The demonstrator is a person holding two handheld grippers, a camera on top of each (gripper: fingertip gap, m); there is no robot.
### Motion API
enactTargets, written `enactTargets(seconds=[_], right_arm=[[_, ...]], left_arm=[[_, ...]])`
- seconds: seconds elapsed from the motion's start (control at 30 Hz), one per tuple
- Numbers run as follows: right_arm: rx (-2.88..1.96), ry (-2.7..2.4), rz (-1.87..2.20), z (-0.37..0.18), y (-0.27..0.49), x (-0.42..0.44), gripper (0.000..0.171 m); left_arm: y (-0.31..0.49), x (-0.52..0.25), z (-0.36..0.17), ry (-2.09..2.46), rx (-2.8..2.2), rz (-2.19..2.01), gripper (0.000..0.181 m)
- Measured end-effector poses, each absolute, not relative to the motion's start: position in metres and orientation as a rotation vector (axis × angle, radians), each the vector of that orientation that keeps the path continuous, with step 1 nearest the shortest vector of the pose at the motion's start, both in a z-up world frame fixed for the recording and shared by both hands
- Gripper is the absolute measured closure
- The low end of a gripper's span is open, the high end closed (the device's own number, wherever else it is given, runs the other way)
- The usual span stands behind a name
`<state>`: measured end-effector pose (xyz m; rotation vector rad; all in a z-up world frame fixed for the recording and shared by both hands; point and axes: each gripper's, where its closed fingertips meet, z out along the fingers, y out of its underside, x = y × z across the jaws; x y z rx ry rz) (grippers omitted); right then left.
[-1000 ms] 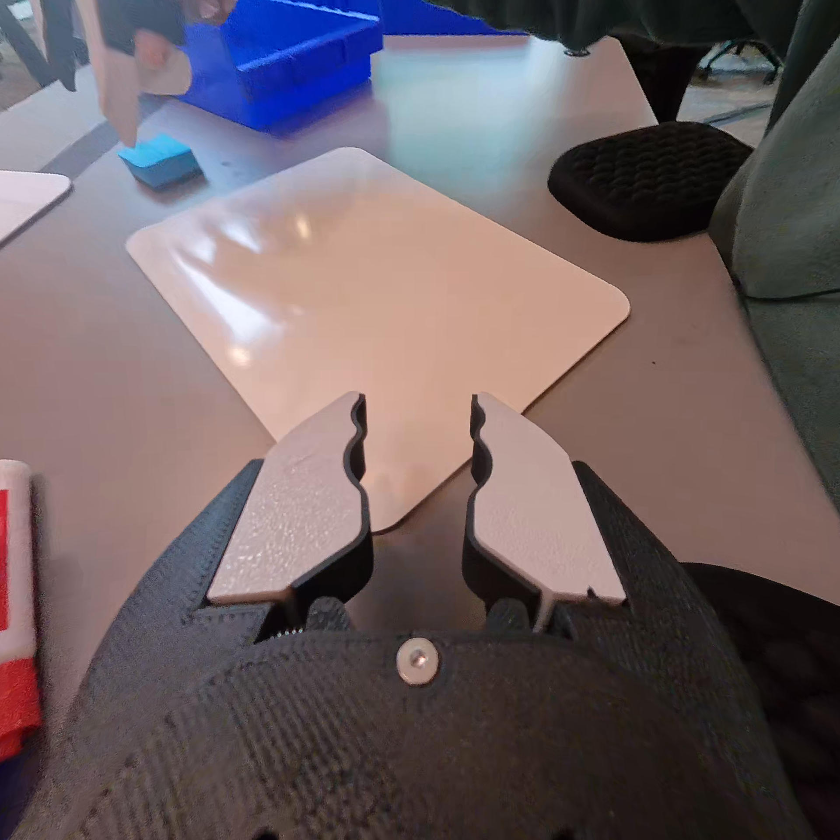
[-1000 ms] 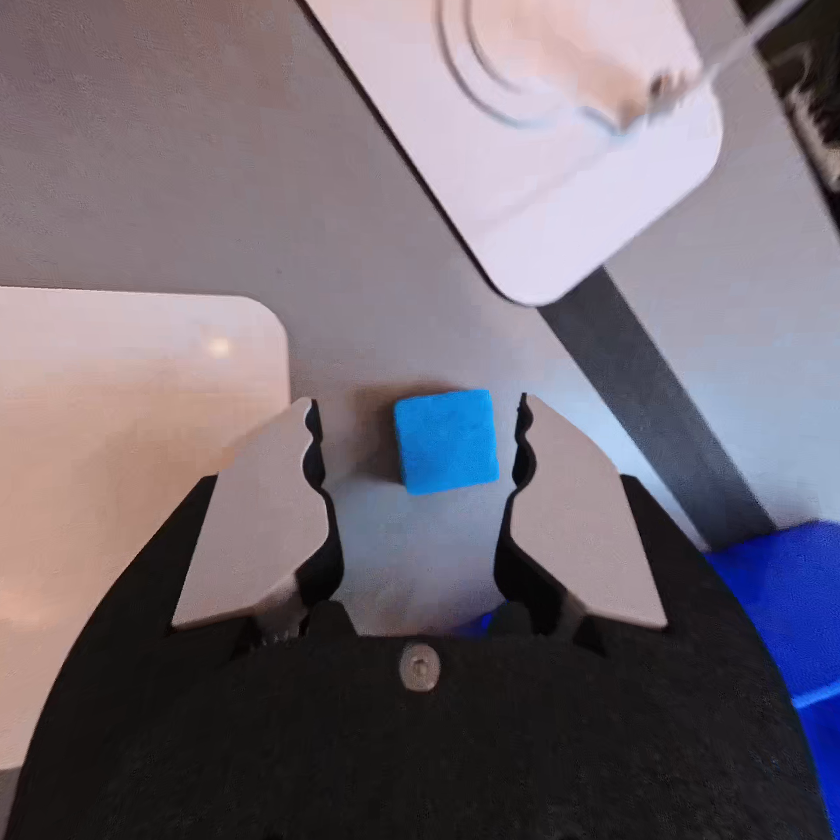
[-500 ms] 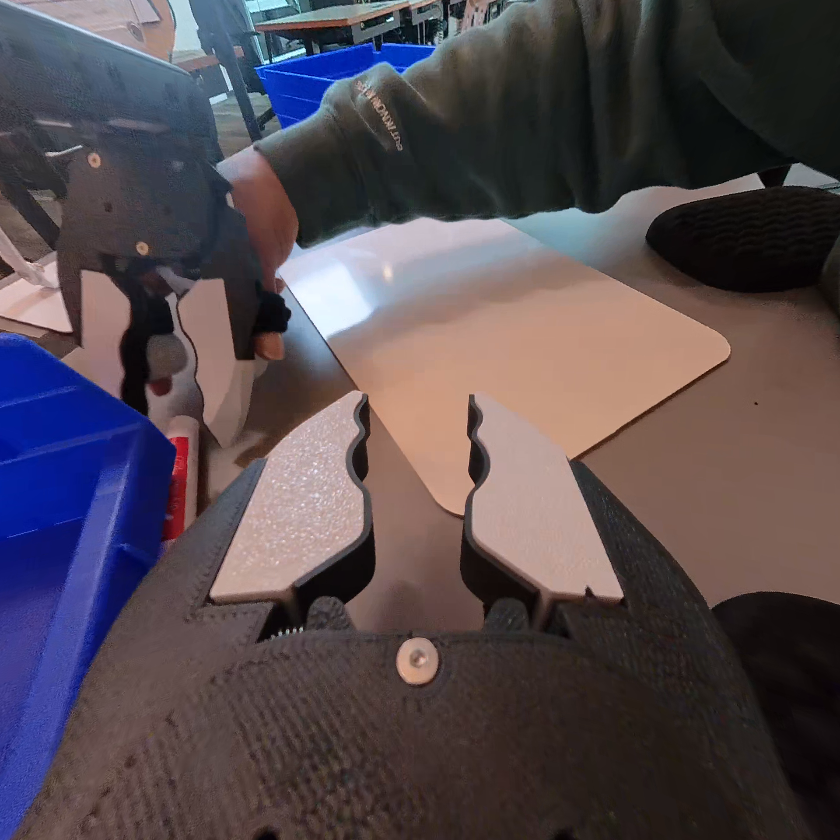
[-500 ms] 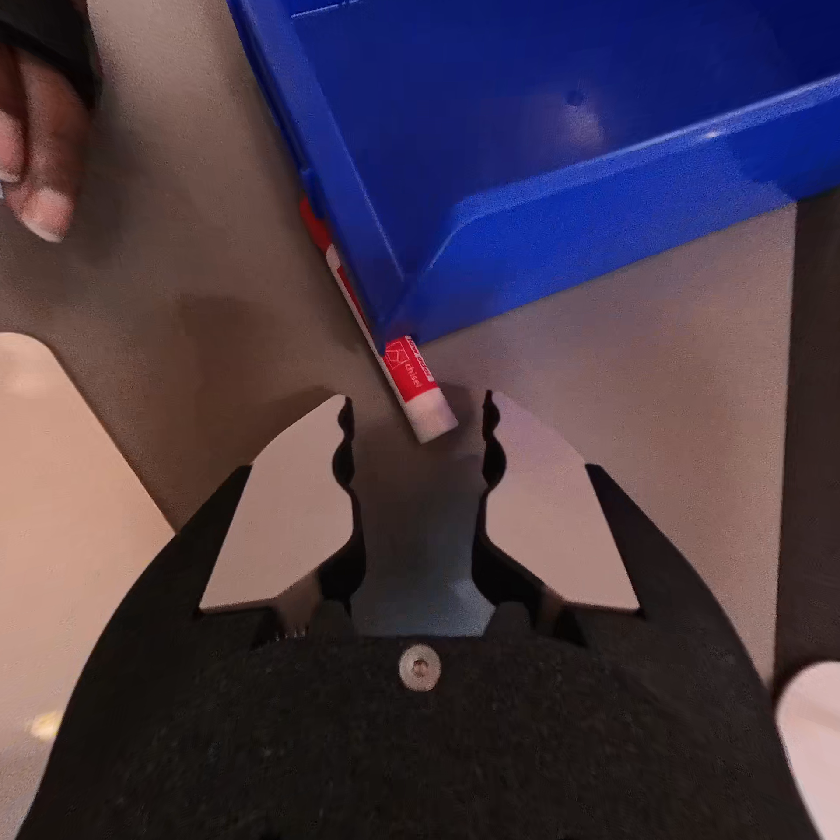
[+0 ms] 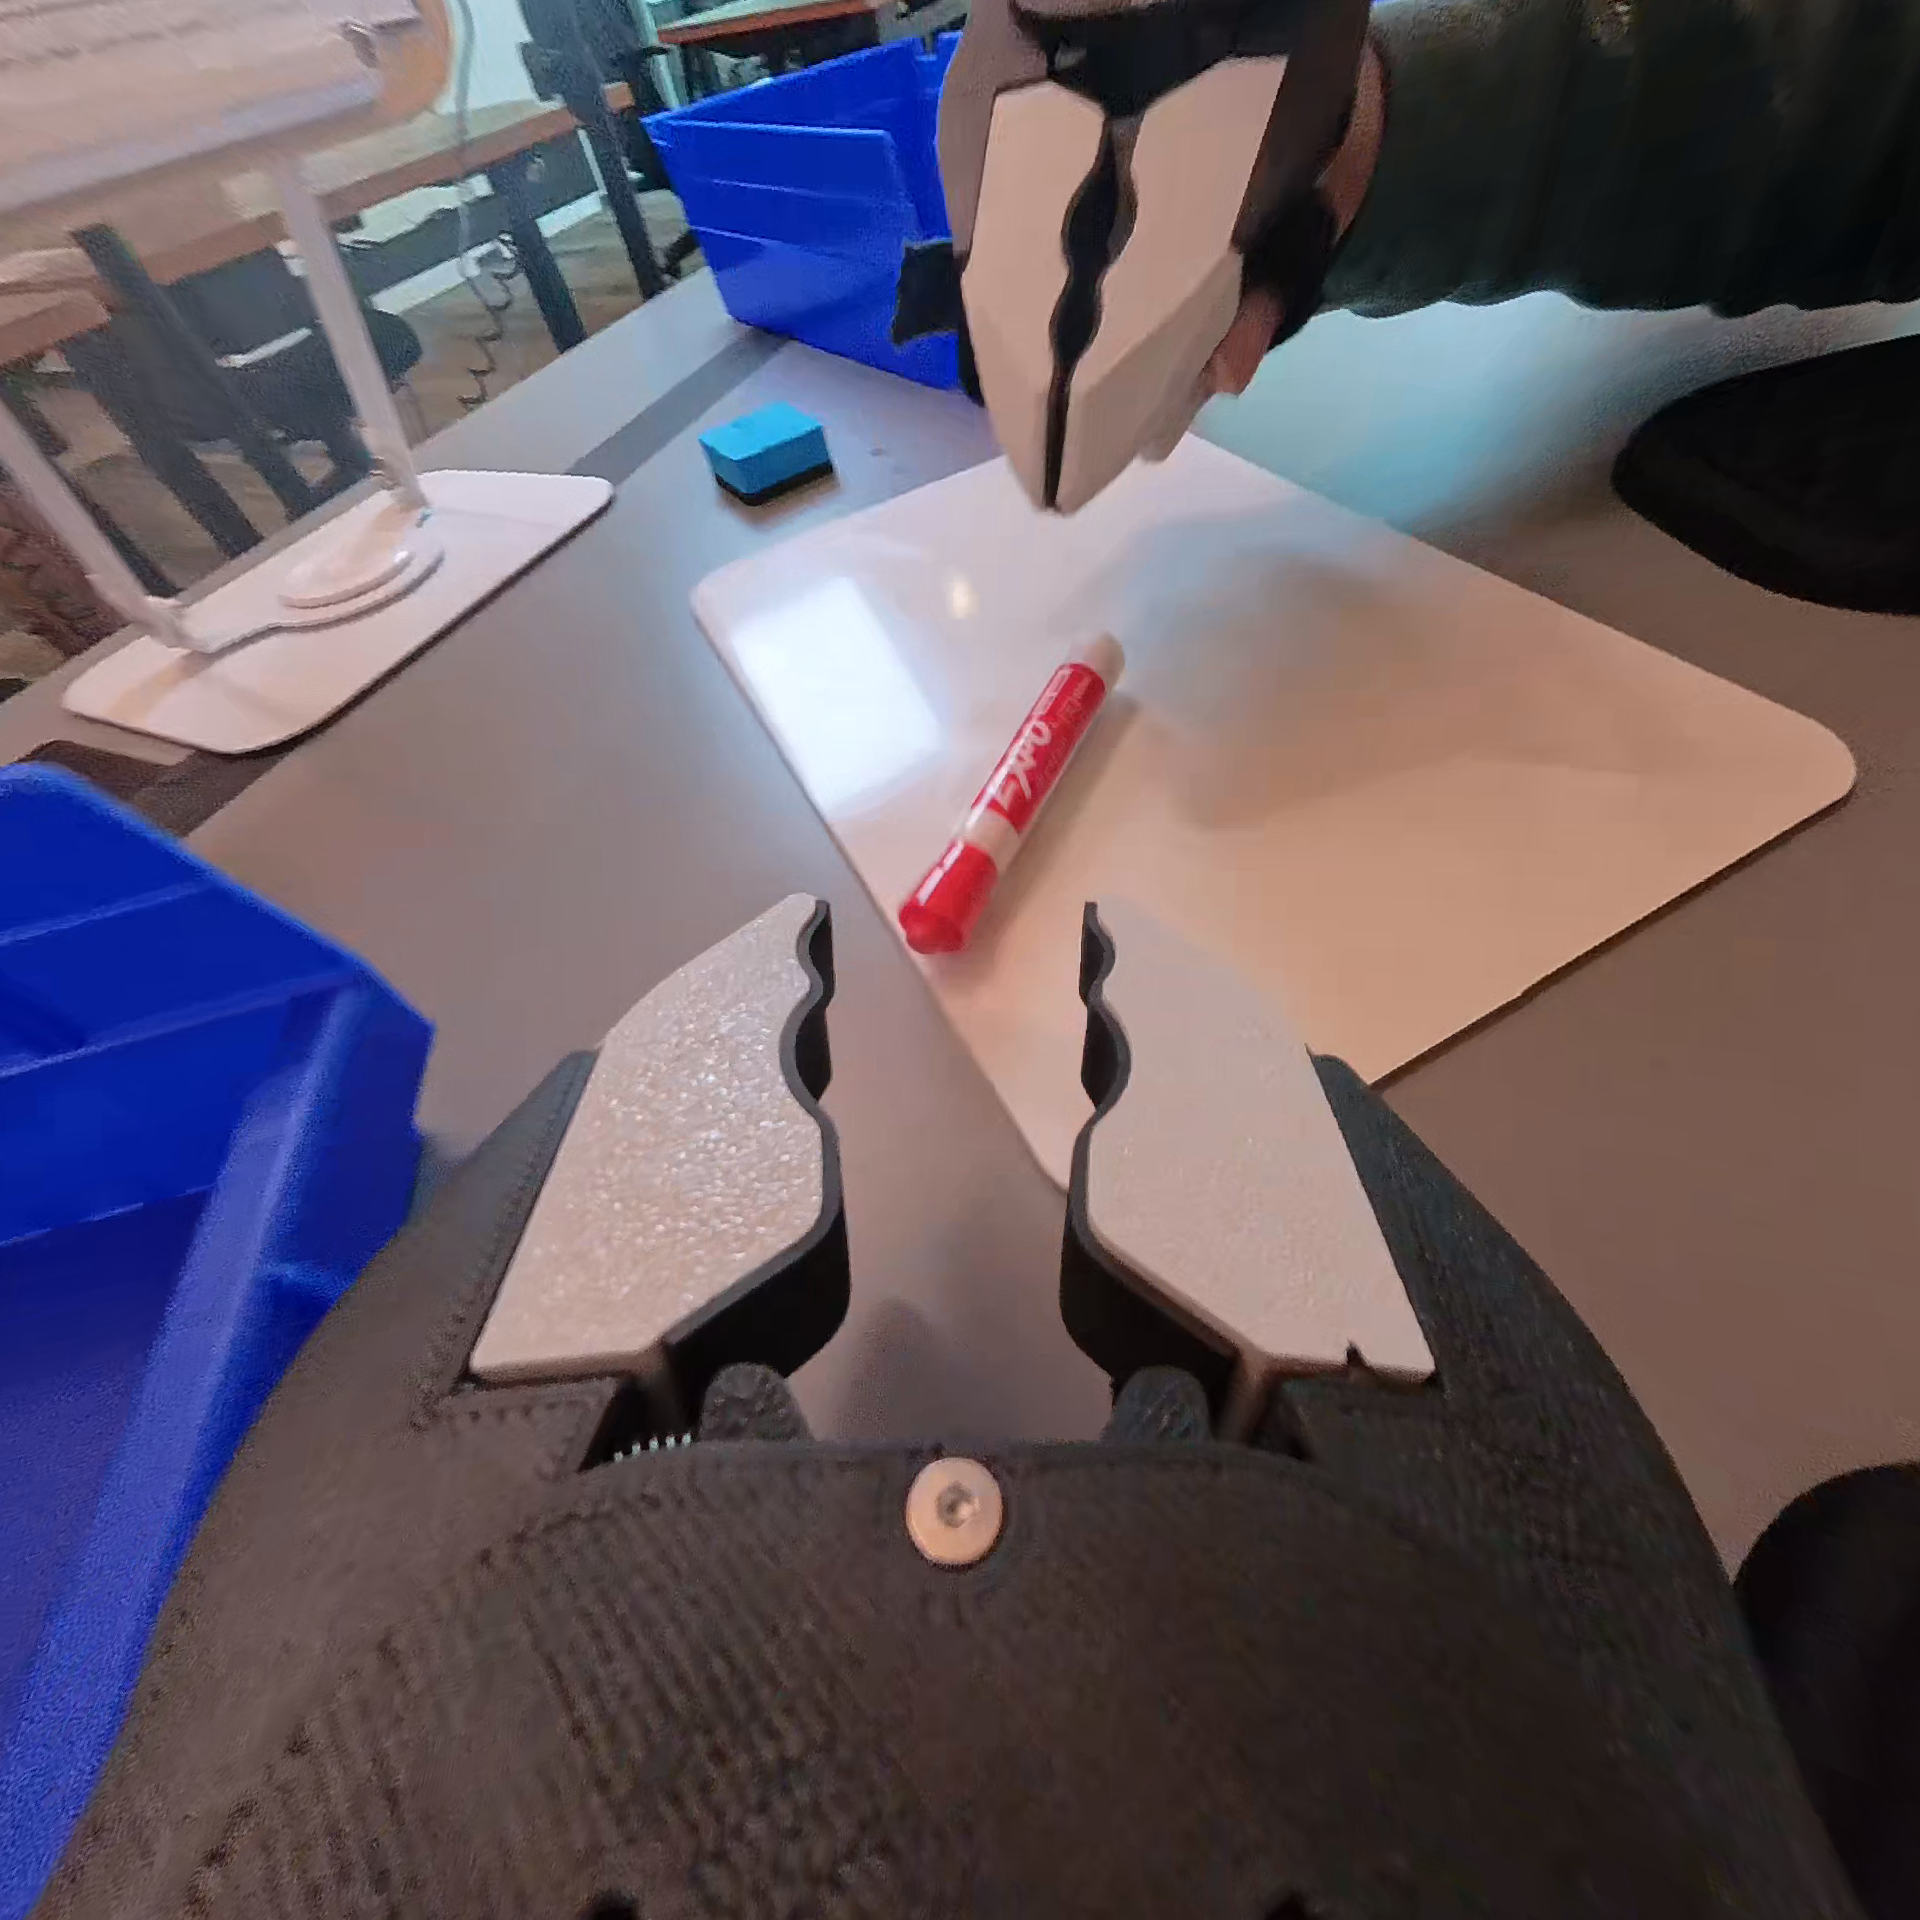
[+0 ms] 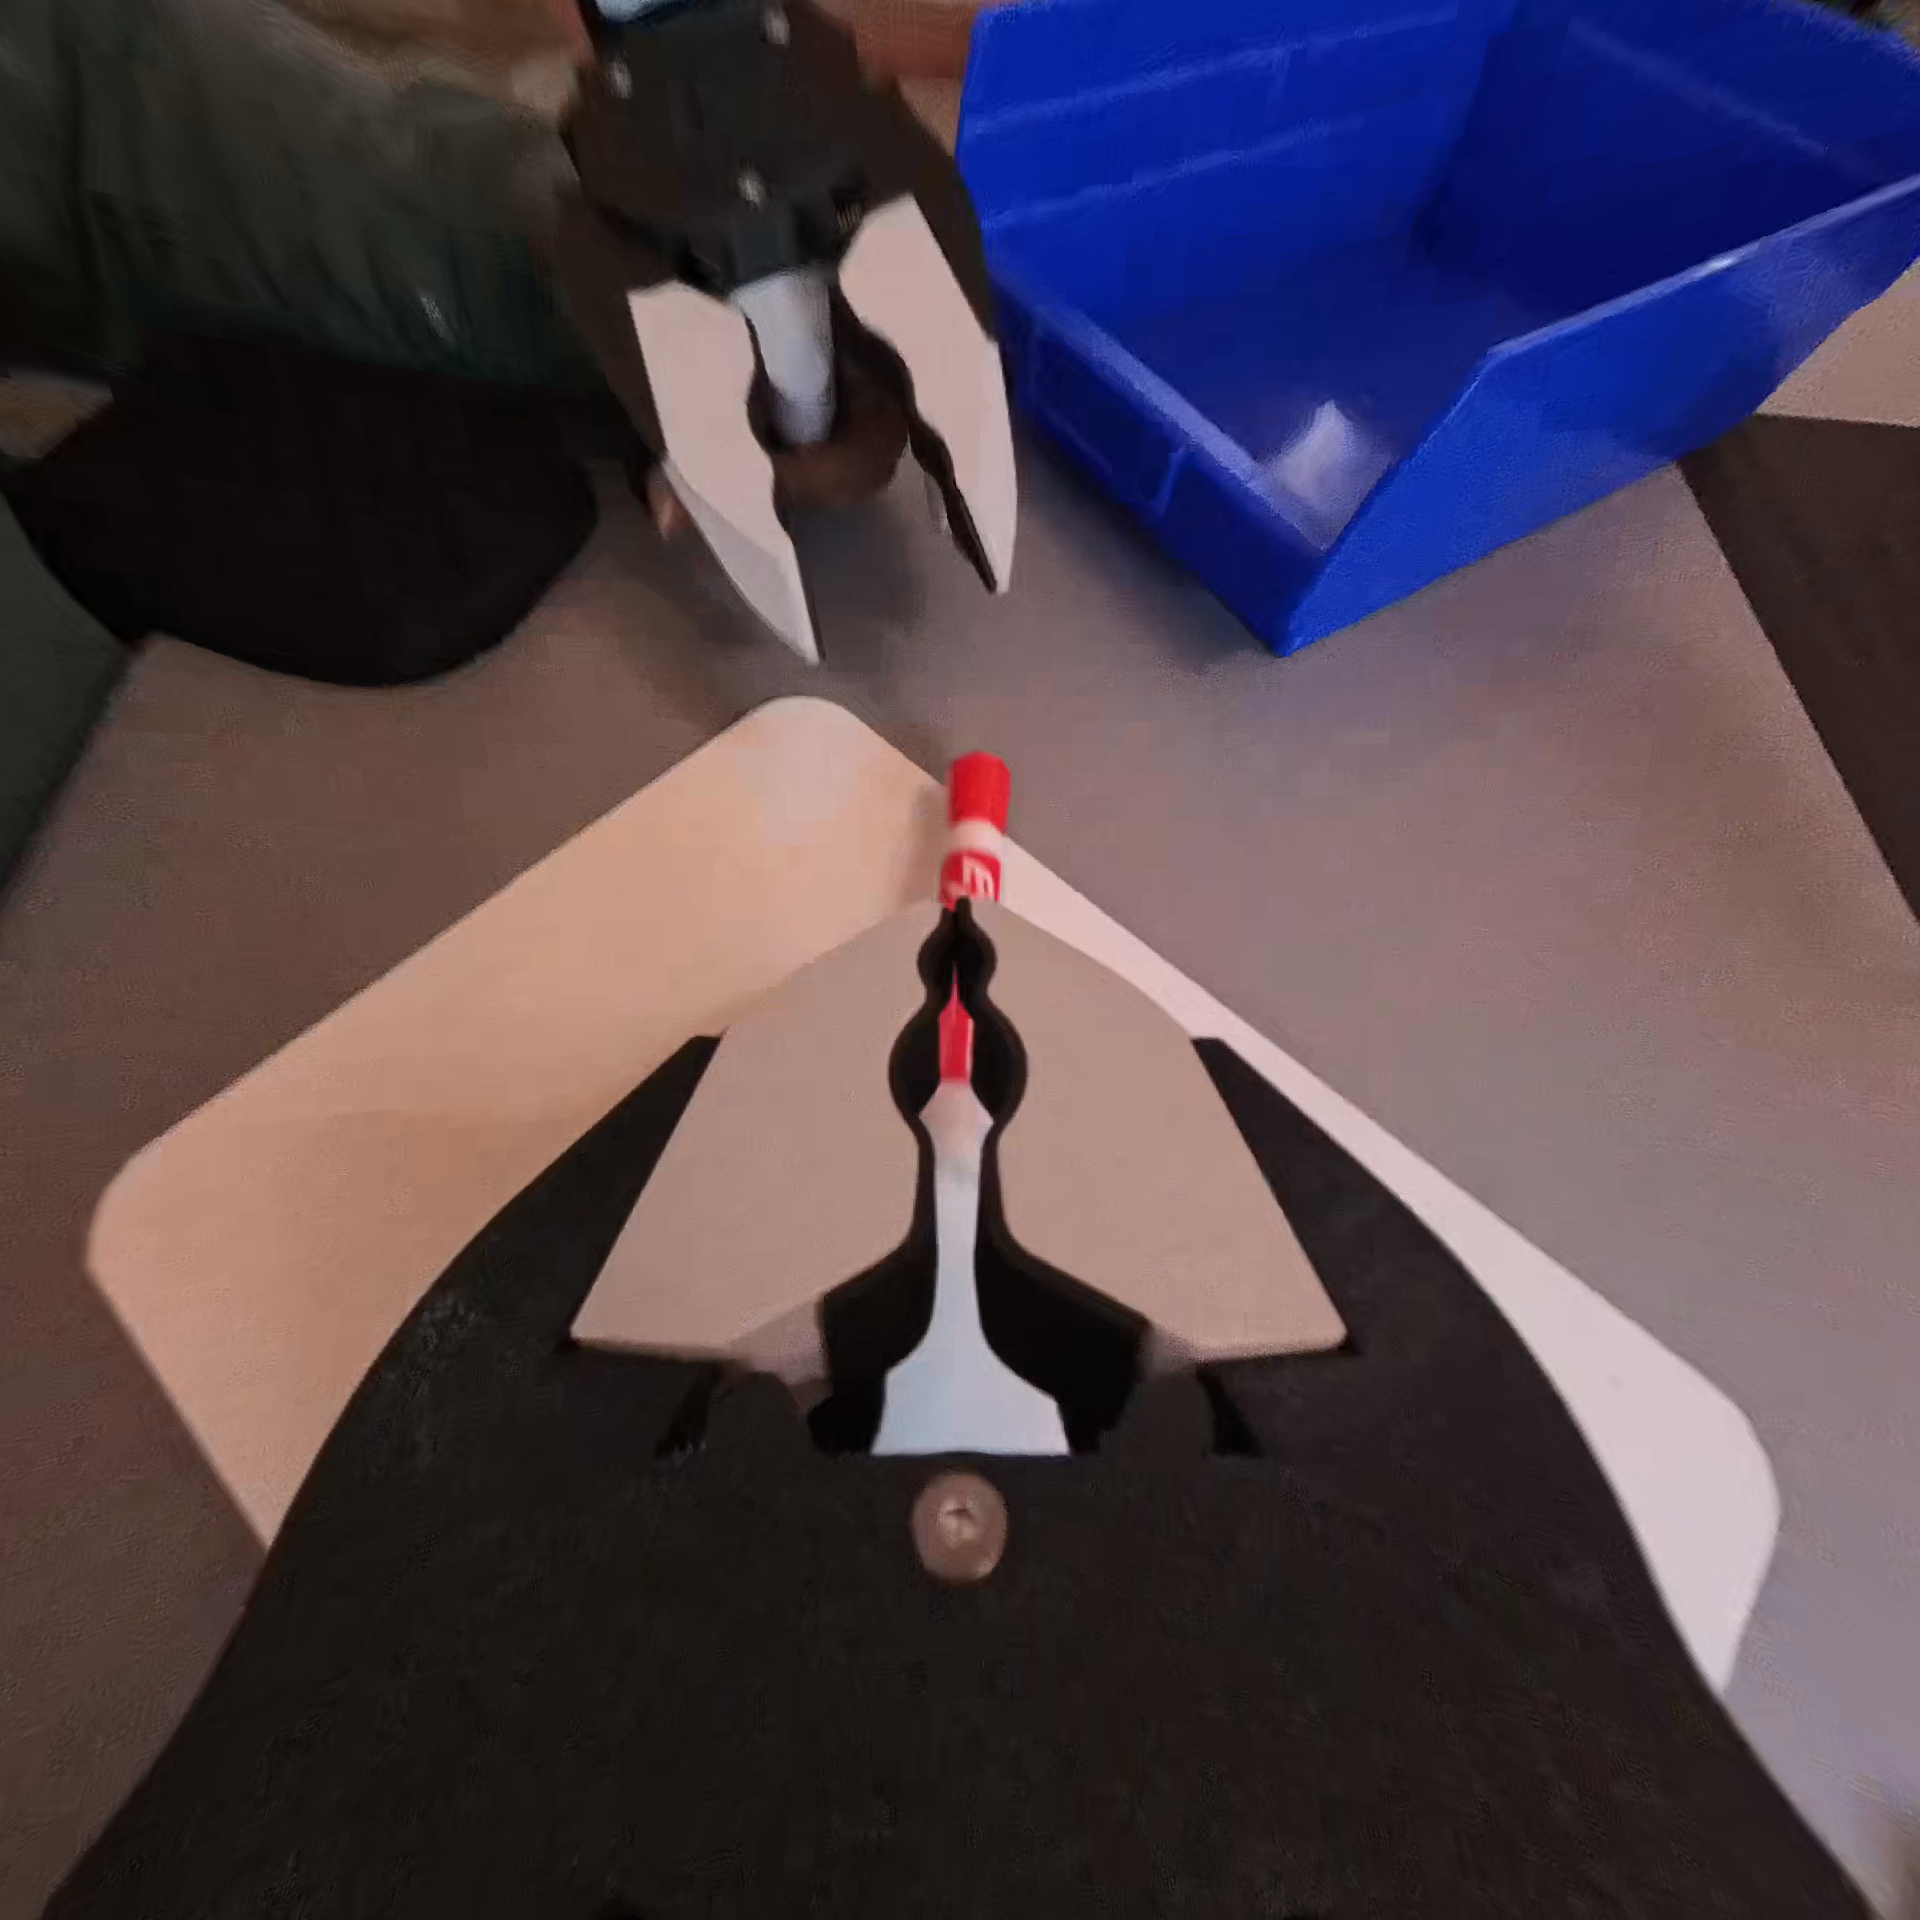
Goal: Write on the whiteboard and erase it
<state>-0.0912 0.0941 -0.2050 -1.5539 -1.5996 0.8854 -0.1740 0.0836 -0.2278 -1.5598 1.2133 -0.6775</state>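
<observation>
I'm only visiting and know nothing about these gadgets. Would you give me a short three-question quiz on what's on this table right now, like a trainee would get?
1. True or false: the red-and-white marker pen lies flat on the white rounded-corner whiteboard, with nothing gripping it.
2. Which tongs are open? A) the left tongs; B) the right tongs; C) both.
3. Fill in the blank: the blue foam eraser block sits off the whiteboard, on the grey ___.

Key: 1 true; 2 A; 3 table.
</observation>
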Motion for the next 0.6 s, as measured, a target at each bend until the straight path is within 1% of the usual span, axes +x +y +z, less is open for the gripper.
enactTargets(seconds=[0.07,0.2,0.3,0.33,0.37,0.4,0.43,0.47,0.53,0.6], right_arm=[[-1.557,-1.512,0.935,-0.200,0.083,-0.078,0.171],[-1.601,-1.499,0.790,-0.220,0.083,-0.059,0.169],[-1.715,-1.614,0.682,-0.244,0.081,-0.043,0.128],[-1.767,-1.649,0.688,-0.251,0.075,-0.039,0.121],[-1.807,-1.685,0.655,-0.259,0.073,-0.033,0.119],[-1.823,-1.719,0.568,-0.268,0.075,-0.026,0.122],[-1.826,-1.734,0.490,-0.275,0.078,-0.020,0.134],[-1.808,-1.688,0.491,-0.271,0.080,-0.021,0.153],[-1.755,-1.674,0.506,-0.268,0.078,-0.022,0.153],[-1.674,-1.631,0.612,-0.251,0.071,-0.030,0.153]], left_arm=[[0.079,-0.160,-0.231,1.247,-1.548,-0.693,0.136],[0.080,-0.142,-0.236,1.298,-1.560,-0.675,0.136],[0.083,-0.139,-0.233,1.284,-1.565,-0.671,0.137],[0.083,-0.139,-0.230,1.275,-1.564,-0.669,0.138],[0.084,-0.139,-0.228,1.266,-1.562,-0.672,0.138],[0.084,-0.140,-0.225,1.256,-1.562,-0.679,0.138],[0.085,-0.140,-0.223,1.245,-1.558,-0.694,0.139],[0.084,-0.140,-0.220,1.238,-1.556,-0.720,0.140],[0.080,-0.135,-0.214,1.224,-1.549,-0.797,0.141],[0.071,-0.124,-0.206,1.233,-1.516,-0.890,0.140]])
